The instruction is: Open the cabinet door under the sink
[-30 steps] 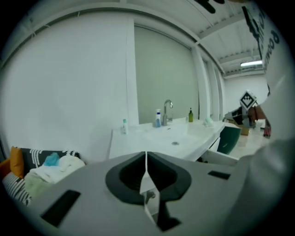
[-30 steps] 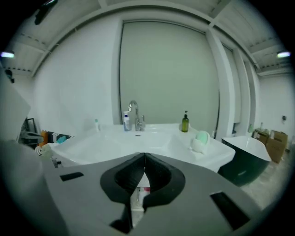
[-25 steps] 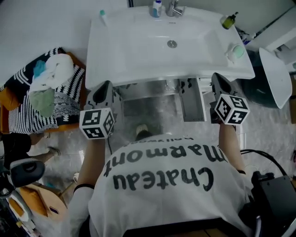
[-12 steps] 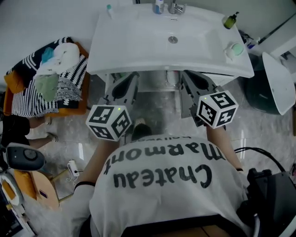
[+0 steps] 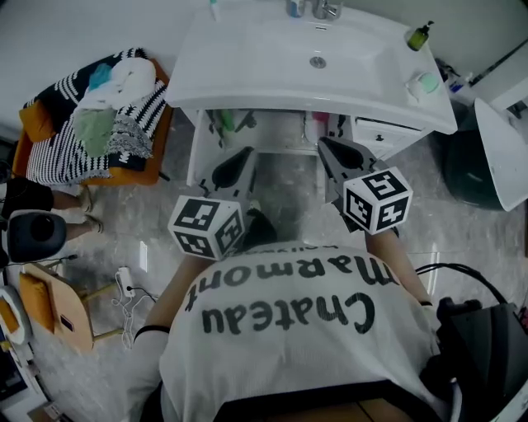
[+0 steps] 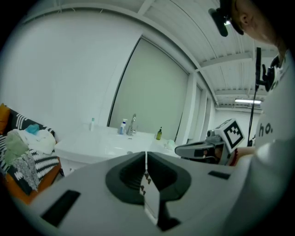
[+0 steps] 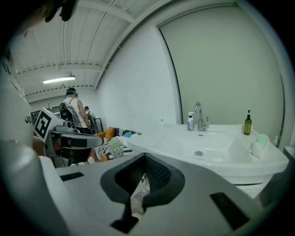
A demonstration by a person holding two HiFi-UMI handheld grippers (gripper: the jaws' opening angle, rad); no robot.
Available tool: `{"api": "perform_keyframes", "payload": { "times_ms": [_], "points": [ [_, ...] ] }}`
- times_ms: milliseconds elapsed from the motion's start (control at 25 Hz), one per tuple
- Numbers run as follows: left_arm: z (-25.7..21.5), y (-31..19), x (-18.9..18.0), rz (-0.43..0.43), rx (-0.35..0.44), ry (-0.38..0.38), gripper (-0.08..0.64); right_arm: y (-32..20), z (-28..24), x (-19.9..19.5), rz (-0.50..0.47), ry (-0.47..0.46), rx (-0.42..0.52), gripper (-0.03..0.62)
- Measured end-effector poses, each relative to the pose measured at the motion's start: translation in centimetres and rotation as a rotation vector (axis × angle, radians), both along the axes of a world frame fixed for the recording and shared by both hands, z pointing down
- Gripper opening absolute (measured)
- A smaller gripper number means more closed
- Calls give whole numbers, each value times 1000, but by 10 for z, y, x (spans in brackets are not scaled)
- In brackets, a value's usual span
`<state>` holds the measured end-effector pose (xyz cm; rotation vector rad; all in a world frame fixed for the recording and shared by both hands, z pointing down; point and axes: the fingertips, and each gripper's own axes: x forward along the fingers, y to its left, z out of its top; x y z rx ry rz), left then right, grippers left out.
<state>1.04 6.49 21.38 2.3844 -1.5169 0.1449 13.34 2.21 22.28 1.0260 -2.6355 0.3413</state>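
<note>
Sink [image 5: 272, 74] at top ctr; faucet [image 5: 323, 8] at its back edge, bottle [image 5: 419, 36] on back-right corner. Cabinet [image 5: 196, 152] directly under sink. Laundry pile [image 5: 99, 107] on chair [image 5: 132, 176], left of sink, apart.

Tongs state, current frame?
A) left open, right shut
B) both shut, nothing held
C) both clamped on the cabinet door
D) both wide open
B: in the left gripper view the left tongs meet along a thin seam, and in the right gripper view the right tongs are closed as well. Nothing is gripped between either pair.
</note>
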Motion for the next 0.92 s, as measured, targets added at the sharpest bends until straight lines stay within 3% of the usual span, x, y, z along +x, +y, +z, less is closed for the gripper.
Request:
{"api": "perform_keyframes", "payload": {
  "times_ms": [920],
  "points": [
    [7,13,9,5,-4,-7,17,14,7,10,1,36,28,11]
  ]
}}
